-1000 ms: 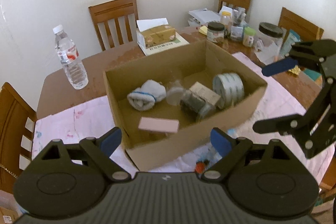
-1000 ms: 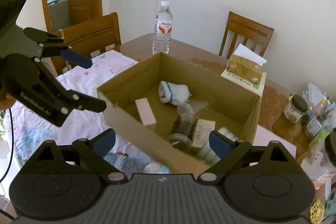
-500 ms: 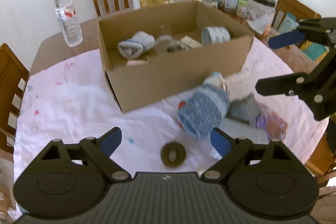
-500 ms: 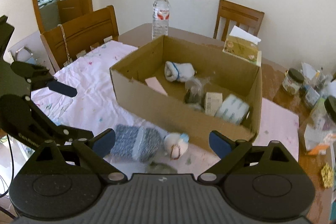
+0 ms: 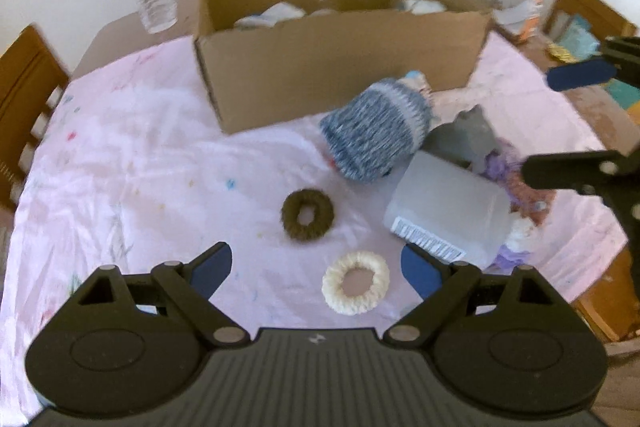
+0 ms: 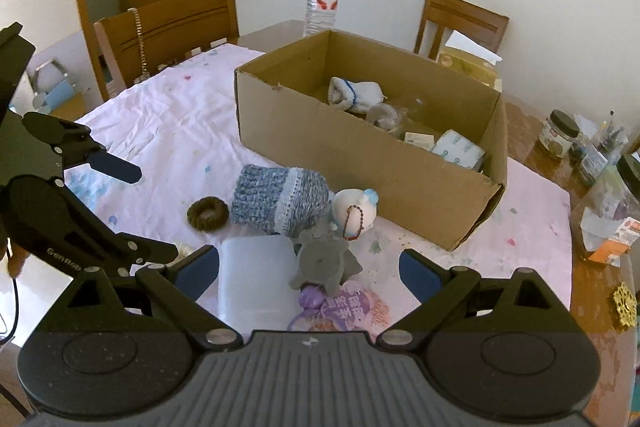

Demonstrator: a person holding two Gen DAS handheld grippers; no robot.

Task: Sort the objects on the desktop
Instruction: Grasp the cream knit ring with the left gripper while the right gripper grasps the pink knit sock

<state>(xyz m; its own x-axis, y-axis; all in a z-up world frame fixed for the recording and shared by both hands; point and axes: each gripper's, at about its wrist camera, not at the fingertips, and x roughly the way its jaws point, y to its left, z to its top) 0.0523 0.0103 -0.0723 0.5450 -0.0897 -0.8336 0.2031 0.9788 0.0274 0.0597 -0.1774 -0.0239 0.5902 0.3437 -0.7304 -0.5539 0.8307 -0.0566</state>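
Scrunchies point(image 5: 307, 214) below wide-open, empty left gripper point(image 5: 316, 273) jaws

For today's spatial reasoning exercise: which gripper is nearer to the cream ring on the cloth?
Left. The left gripper hangs right over the cream ring, which lies between its open fingers. The right gripper is off to the side, above the clear box.
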